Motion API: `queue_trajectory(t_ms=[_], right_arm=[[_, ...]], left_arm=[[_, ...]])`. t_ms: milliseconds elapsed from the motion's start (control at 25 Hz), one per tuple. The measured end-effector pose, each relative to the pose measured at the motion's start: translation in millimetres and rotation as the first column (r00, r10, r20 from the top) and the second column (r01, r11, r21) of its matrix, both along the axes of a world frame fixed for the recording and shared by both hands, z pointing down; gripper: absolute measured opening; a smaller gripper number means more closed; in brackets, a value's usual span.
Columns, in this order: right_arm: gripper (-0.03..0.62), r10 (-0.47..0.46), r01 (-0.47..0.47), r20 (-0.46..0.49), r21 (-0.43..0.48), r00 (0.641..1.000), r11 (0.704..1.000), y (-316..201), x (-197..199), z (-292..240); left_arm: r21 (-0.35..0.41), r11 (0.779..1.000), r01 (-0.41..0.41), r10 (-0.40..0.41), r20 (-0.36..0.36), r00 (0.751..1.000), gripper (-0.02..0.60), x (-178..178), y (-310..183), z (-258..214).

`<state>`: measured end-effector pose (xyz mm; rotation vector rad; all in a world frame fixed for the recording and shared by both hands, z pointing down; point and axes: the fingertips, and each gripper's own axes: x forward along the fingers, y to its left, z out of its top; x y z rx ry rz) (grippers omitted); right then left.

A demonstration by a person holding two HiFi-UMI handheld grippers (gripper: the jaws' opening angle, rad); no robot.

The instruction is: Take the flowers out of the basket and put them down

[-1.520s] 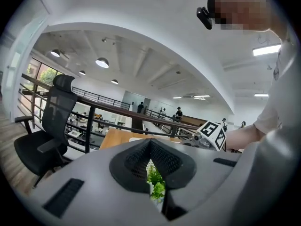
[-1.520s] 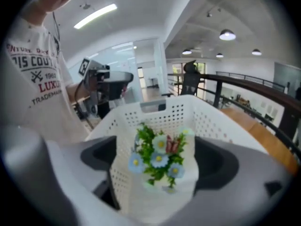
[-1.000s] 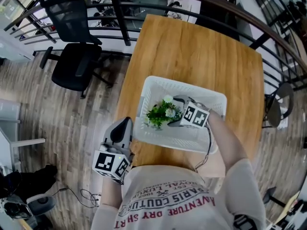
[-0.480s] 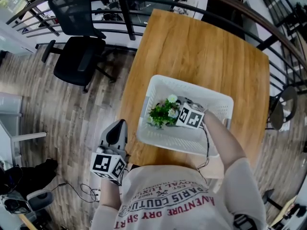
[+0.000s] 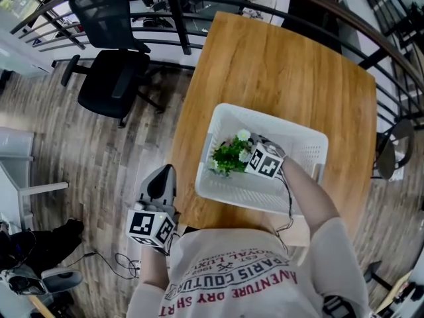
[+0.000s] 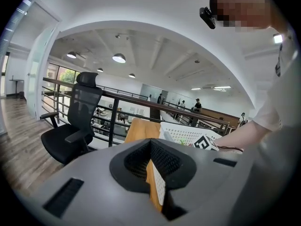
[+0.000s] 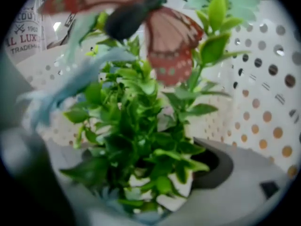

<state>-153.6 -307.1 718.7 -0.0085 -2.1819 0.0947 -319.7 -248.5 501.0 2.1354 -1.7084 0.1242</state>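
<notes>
A bunch of green flowers (image 5: pixel 230 155) with white blossoms sits inside the white perforated basket (image 5: pixel 268 115) on the wooden table (image 5: pixel 285 65). My right gripper (image 5: pixel 249 154) reaches into the basket from the right and is shut on the bunch. In the right gripper view the flowers (image 7: pixel 141 126) fill the space between the jaws of the right gripper (image 7: pixel 150 194), with a red butterfly ornament (image 7: pixel 164 32) above. My left gripper (image 5: pixel 162 179) hangs off the table's left edge over the floor. Its jaws stand shut and empty in the left gripper view (image 6: pixel 151 144).
A black office chair (image 5: pixel 109 85) stands left of the table by a dark railing (image 5: pixel 132 8). Another chair (image 5: pixel 391 154) is at the right. The basket (image 6: pixel 184 133) and table edge (image 6: pixel 138 129) lie ahead of the left gripper. Cables lie on the plank floor (image 5: pixel 99 177).
The head camera has shifted slightly. My right gripper has stayed on the flowers inside the basket, and the left gripper has barely moved.
</notes>
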Motion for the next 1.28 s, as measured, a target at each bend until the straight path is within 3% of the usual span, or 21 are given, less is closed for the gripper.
queue_trajectory(t_ms=[320, 560, 680, 800, 960, 1080, 1280], right_arm=[[0.502, 0.020, -0.020, -0.022, -0.002, 1.000, 1.000, 7, 9, -10], [0.500, 0.117, -0.123, 0.084, 0.071, 0.990, 0.990, -1, 13, -70], [0.502, 0.174, -0.189, 0.119, 0.127, 0.978, 0.974, -3, 17, -109], [0.501, 0.281, -0.309, 0.170, 0.173, 0.945, 0.935, -3, 27, -150], [0.502, 0.426, -0.470, 0.221, 0.218, 0.877, 0.855, 7, 58, -196], [0.502, 0.493, -0.544, 0.241, 0.251, 0.836, 0.800, 13, 87, -230], [0.502, 0.532, -0.600, 0.291, 0.249, 0.795, 0.760, 35, 153, -250]], left_arm=[[0.031, 0.998, -0.061, 0.060, 0.009, 0.998, 0.015, 7, -5, -11], [0.083, 0.990, -0.117, 0.117, -0.001, 0.993, 0.015, 9, -10, -28], [0.122, 0.975, -0.187, 0.188, 0.000, 0.982, 0.015, 21, -14, -41], [0.151, 0.949, -0.276, 0.278, 0.007, 0.961, 0.015, 36, -18, -56], [0.175, 0.903, -0.393, 0.396, 0.021, 0.918, 0.015, 64, -15, -70], [0.203, 0.875, -0.439, 0.441, 0.038, 0.897, 0.015, 91, -14, -91], [0.227, 0.862, -0.454, 0.455, 0.049, 0.889, 0.015, 157, 1, -97]])
